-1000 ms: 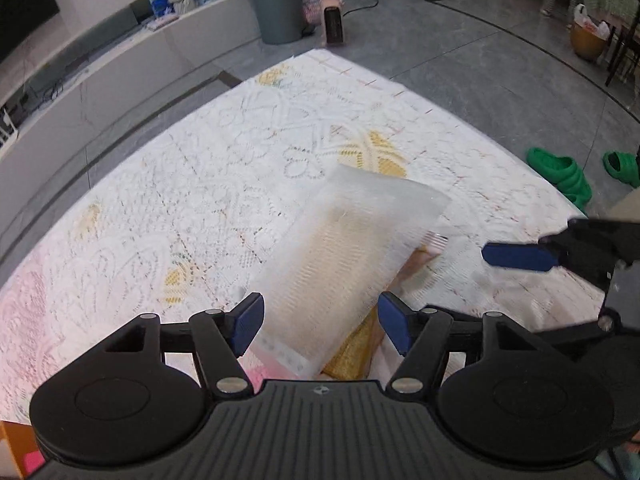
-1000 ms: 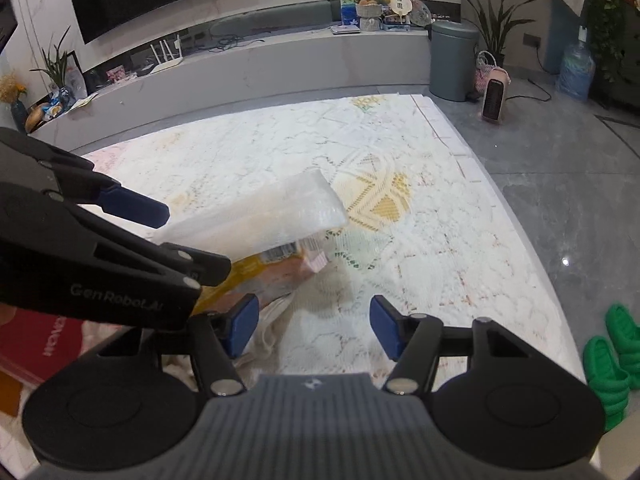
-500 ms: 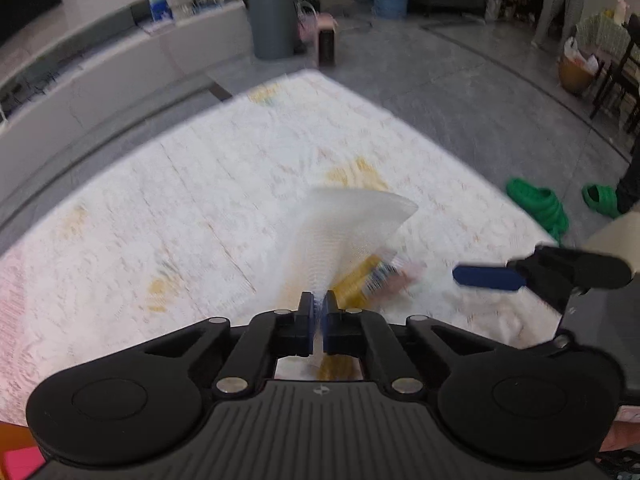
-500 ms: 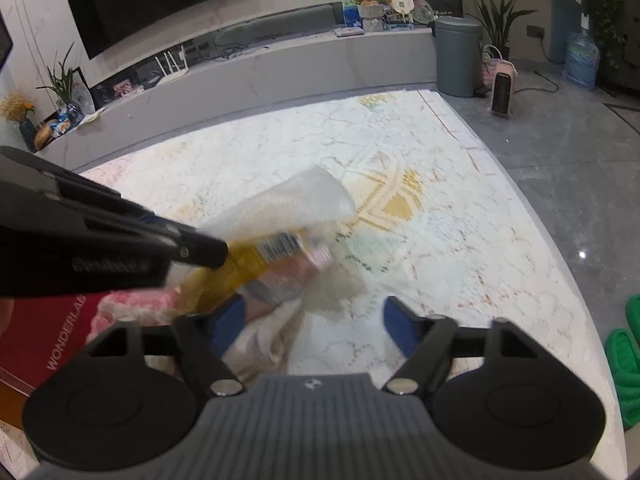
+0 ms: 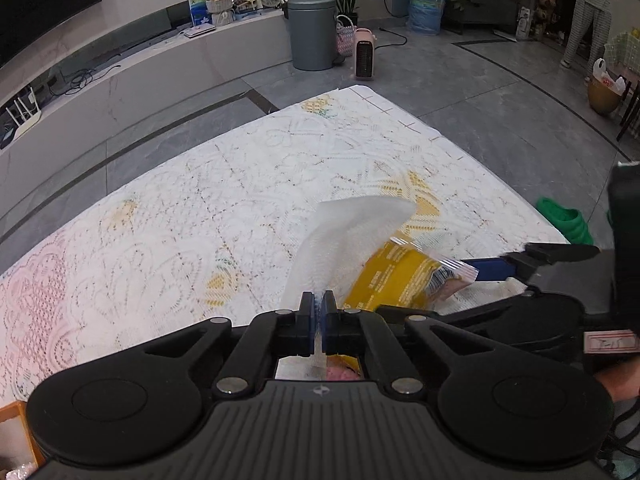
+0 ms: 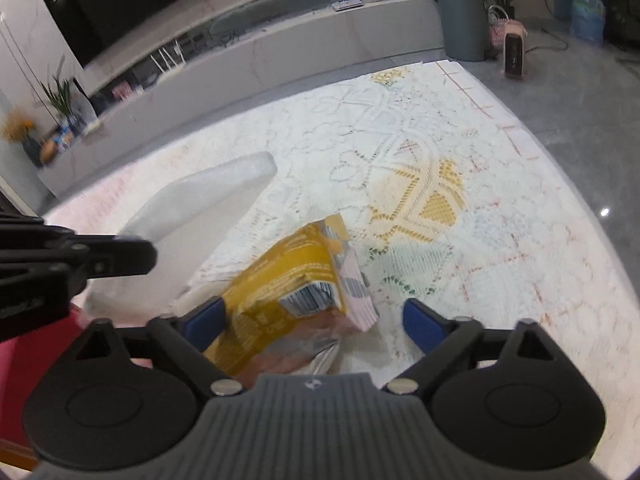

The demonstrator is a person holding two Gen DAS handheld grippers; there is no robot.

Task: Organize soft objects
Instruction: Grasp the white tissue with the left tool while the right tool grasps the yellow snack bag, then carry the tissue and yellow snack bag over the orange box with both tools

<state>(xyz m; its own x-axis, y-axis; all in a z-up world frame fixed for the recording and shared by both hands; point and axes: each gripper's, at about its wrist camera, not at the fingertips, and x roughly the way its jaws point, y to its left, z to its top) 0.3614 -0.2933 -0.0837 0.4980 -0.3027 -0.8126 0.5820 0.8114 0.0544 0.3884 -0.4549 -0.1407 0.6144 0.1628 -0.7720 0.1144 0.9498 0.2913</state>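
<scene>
My left gripper [image 5: 318, 312] is shut on the near edge of a soft white translucent pouch [image 5: 344, 236] and holds it up off the lace-covered table [image 5: 180, 216]. The pouch also shows in the right wrist view [image 6: 200, 216], bent upward. A yellow snack packet [image 5: 396, 276] lies under it on the table. My right gripper [image 6: 316, 316] is open, its fingers either side of that yellow packet [image 6: 288, 292]. The right gripper shows in the left wrist view at the right [image 5: 532, 260].
A grey bin [image 5: 314, 32] and a small pink heater [image 5: 366, 54] stand on the floor beyond the table's far corner. Green slippers [image 5: 568, 220] lie right of the table. A red box [image 6: 24, 360] sits at the near left. A person [image 5: 592, 4] stands far right.
My left gripper closed on the white pouch and lifted it, uncovering the yellow packet. My right gripper moved forward, so its open fingers now straddle the packet.
</scene>
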